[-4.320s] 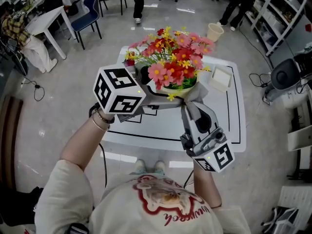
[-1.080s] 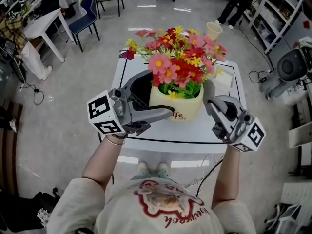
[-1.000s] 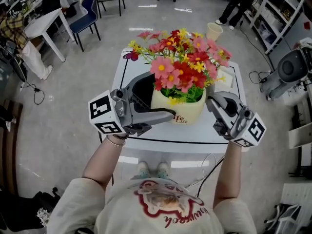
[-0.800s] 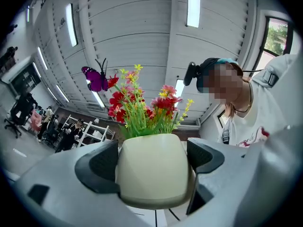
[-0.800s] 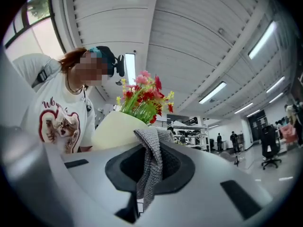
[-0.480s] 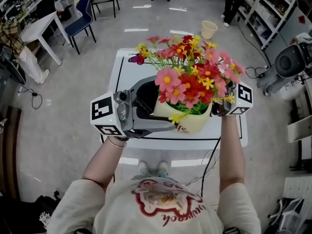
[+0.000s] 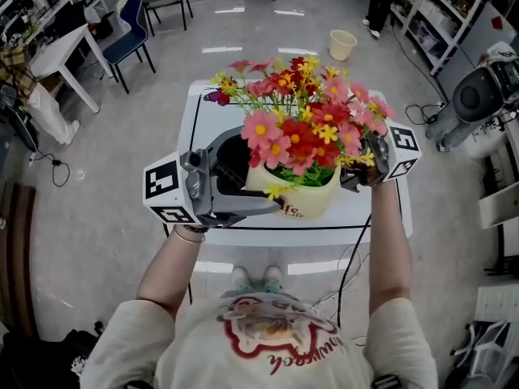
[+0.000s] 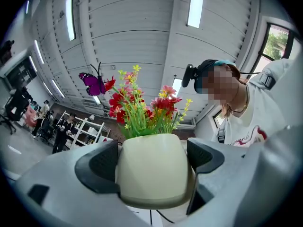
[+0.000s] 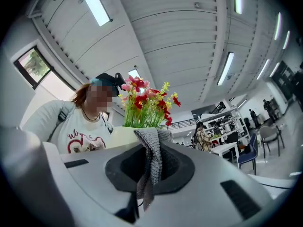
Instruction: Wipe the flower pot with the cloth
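- Cream flower pot (image 7: 306,202) sat clamped between the left tongs (image 8: 152,167), raised over the counter.
- Grey cloth (image 9: 151,148) hung pinched in the closed right tongs (image 9: 149,174), just beside the pot's right side.
- White counter (image 7: 200,118) lay below.

Cream flower pot (image 7: 306,202) upright, aloft; grey knit cloth (image 9: 150,161) bunched beside pot.

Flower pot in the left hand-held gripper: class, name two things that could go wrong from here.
1. The left hand-held gripper clamps the smooth, rounded pot only by its sides over the table; a wiping push could make it slip and fall.
2. The right hand-held gripper brings the cloth in close under the flowers; stems might snag or bend.
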`<state>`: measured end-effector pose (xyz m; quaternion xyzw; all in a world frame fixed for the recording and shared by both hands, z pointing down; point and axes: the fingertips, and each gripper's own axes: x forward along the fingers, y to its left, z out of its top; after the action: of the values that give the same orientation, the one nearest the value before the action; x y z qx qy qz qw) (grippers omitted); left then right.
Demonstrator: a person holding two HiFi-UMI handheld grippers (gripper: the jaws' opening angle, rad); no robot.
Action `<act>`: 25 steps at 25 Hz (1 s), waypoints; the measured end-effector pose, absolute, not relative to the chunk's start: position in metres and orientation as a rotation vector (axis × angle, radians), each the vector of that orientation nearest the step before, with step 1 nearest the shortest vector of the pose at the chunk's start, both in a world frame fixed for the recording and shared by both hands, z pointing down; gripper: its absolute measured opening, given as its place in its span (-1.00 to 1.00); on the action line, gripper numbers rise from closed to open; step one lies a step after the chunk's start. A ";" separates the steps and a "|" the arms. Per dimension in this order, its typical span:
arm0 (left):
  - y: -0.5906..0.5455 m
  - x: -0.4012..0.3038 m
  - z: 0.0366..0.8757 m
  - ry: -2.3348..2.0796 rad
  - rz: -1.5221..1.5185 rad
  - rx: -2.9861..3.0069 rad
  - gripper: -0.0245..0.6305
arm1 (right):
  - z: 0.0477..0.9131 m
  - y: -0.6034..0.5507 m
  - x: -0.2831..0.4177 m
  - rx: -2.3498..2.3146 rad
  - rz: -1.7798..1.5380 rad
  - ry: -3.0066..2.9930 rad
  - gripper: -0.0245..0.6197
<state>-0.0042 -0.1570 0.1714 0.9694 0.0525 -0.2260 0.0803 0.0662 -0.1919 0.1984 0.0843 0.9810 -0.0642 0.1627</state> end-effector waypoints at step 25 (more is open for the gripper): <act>-0.194 0.006 0.204 -0.319 -0.724 2.907 0.48 | 0.252 -0.162 0.105 -0.278 -0.053 2.705 -0.89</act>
<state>0.0060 -0.1936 0.2043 0.9629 -0.1058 -0.2397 0.0642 0.1053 -0.1616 0.2520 -0.1001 0.9725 -0.0190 0.2094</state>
